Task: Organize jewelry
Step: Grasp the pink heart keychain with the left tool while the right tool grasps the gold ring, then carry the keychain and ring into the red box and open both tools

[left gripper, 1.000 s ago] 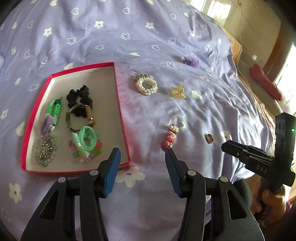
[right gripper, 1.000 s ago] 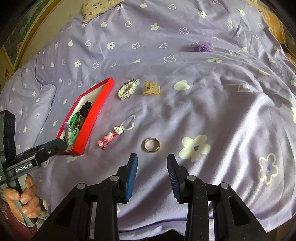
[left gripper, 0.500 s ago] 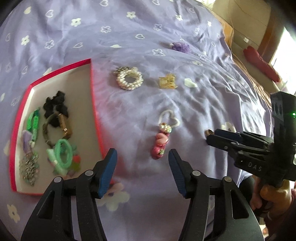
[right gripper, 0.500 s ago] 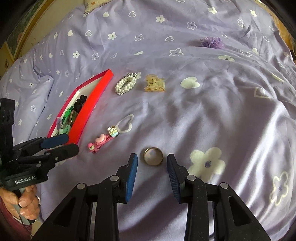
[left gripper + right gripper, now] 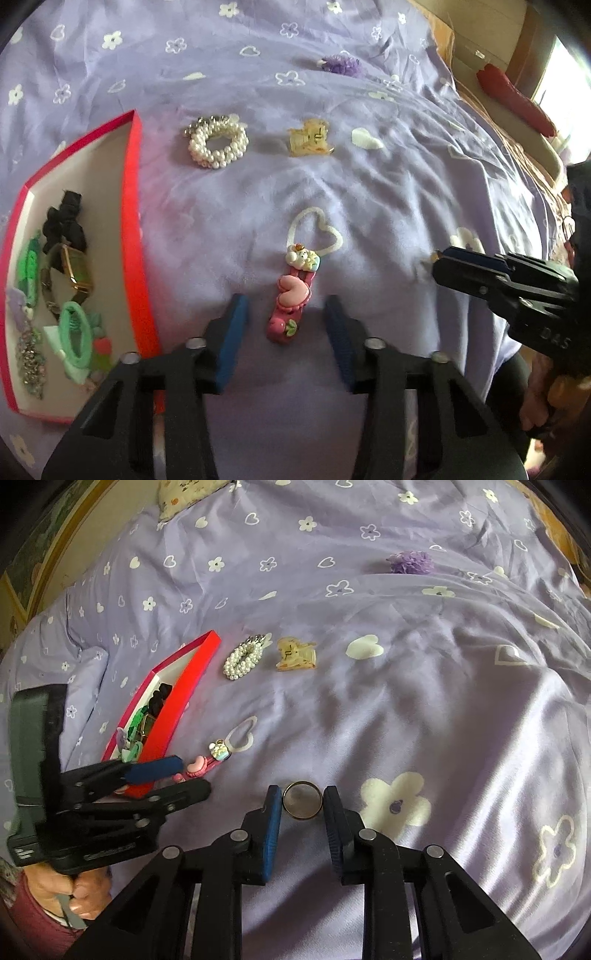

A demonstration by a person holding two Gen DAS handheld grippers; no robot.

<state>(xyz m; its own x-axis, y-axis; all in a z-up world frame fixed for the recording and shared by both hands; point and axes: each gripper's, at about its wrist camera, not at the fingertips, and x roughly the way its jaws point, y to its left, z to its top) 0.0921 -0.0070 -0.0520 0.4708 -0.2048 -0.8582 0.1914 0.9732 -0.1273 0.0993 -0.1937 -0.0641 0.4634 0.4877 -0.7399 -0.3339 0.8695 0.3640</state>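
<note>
Nearest the left gripper [image 5: 282, 328], whose blue-padded jaws stand wide apart and hold nothing, lies the pink hair clip [image 5: 291, 295], its lower end between the fingertips with a gap on both sides; it is a long glossy resin piece with a moulded heart, a small strawberry and a cupcake charm at its far end. The right gripper [image 5: 301, 805] is likewise spread, its pads flanking the gold ring [image 5: 301, 799], a plain smooth metal band lying flat on the purple bedspread [image 5: 461, 720]; whether the pads touch it cannot be told, but it is not yet pinched. Judging by how things lie, the sorting looks roughly half done: the red tray [image 5: 135, 236], a shallow card box with a pale floor, already holds a black scrunchie [image 5: 64, 221], a square-faced gold watch [image 5: 75, 271], mint green hair ties [image 5: 75, 332], a rhinestone piece [image 5: 29, 363] and some green and lilac trinkets. Left out on the soft, creased cotton are the clip and ring, then farther off a pearl bead scrunchie [image 5: 218, 142] near the tray's far corner, a translucent amber claw clip [image 5: 310, 138] beside it, and farthest away a frilly purple scrunchie [image 5: 340, 64].
</note>
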